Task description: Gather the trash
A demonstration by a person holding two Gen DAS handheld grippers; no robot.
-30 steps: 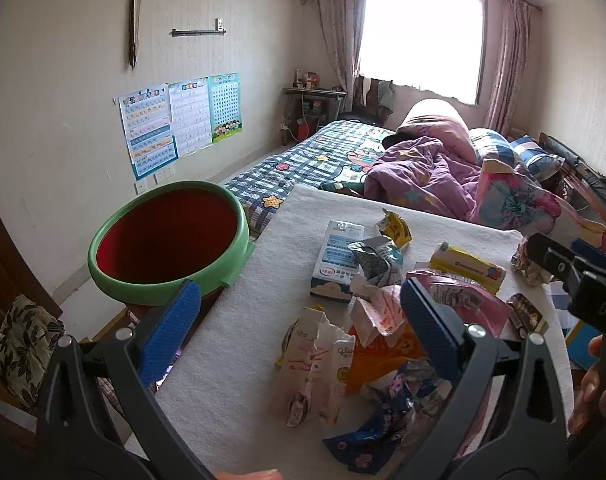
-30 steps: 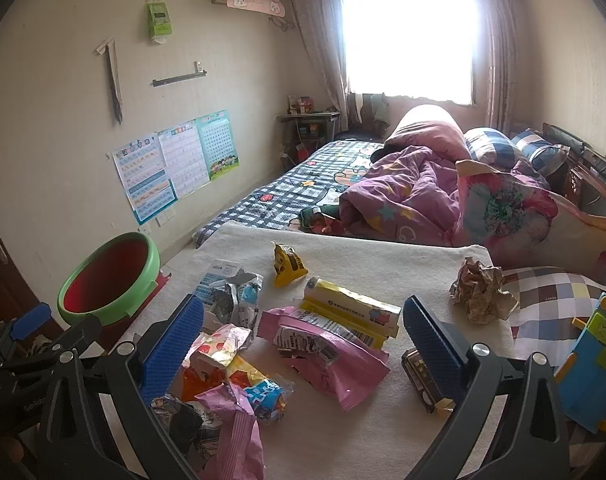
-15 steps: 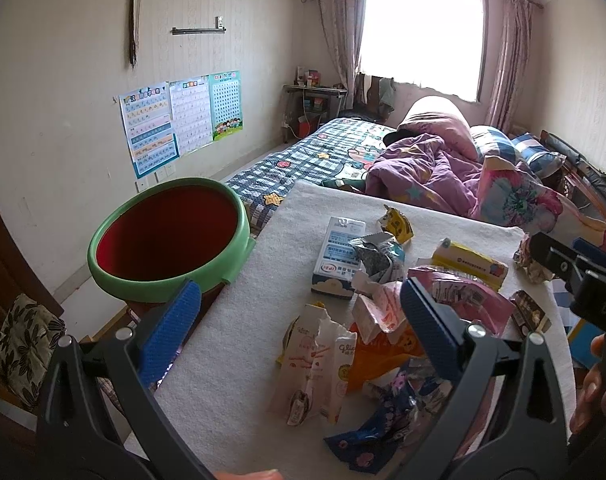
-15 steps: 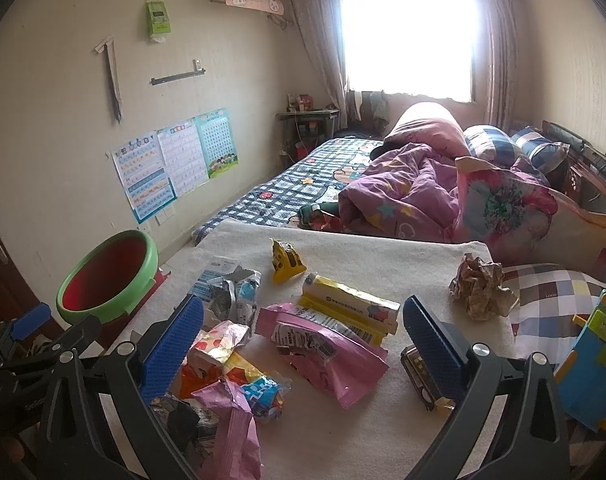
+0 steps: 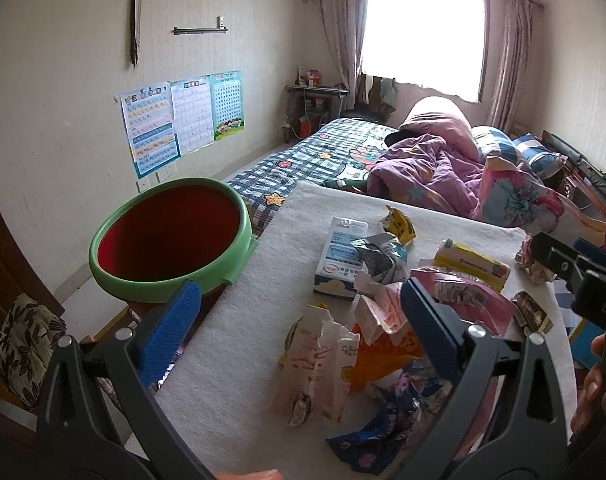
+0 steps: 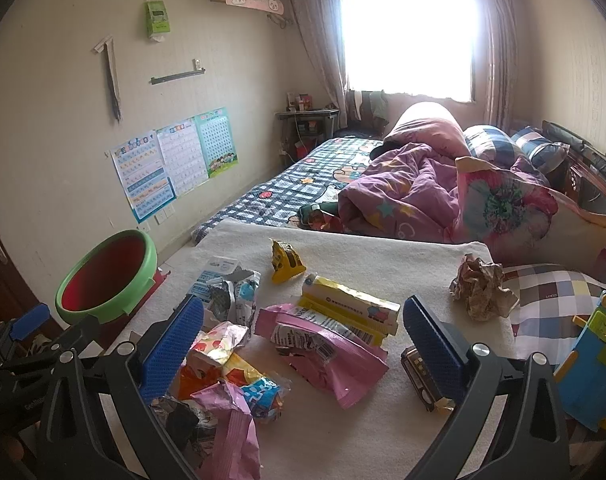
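Bedroom scene, two hand-held grippers over a white cloth-covered table (image 5: pixel 243 360) strewn with litter. Almost nothing different from a second ago: both cameras nudged slightly, every wrapper in the same place, nothing lifted. Collecting apparently not yet begun, with the whole pile left to clear.

Far left: a round bin (image 5: pixel 135 288) with a green rim and red inside, standing just beside the table's left edge. No trash visible in the part of the inside on show; bottom not clearly seen.

Left gripper (image 5: pixel 299 286): blue pads spread wide, gripping nothing, hovering above the near-left part of the table, with the bin just beyond its left finger.

Centre-left on the table: a torn white and pink wrapper (image 5: pixel 323 360), a white and blue carton (image 5: pixel 339 256) lying flat behind it, and crumpled foil, orange and dark blue scraps heaped together.

Right gripper (image 6: pixel 303 302): also spread wide and holding nothing, poised above the middle of the heap. Framed between its fingers: a pink bag (image 6: pixel 327 344) overlapping a long yellow box (image 6: pixel 351 306), with a small yellow wrapper (image 6: pixel 285 264) apart behind them. Just beside the right finger, a small dark packet (image 6: pixel 419 368).

Far right: a crumpled paper ball (image 6: pixel 481 292) alone near the table's right edge, well apart from the bin. Likely the longest carry; nearer pieces by the left gripper probably the easier start.
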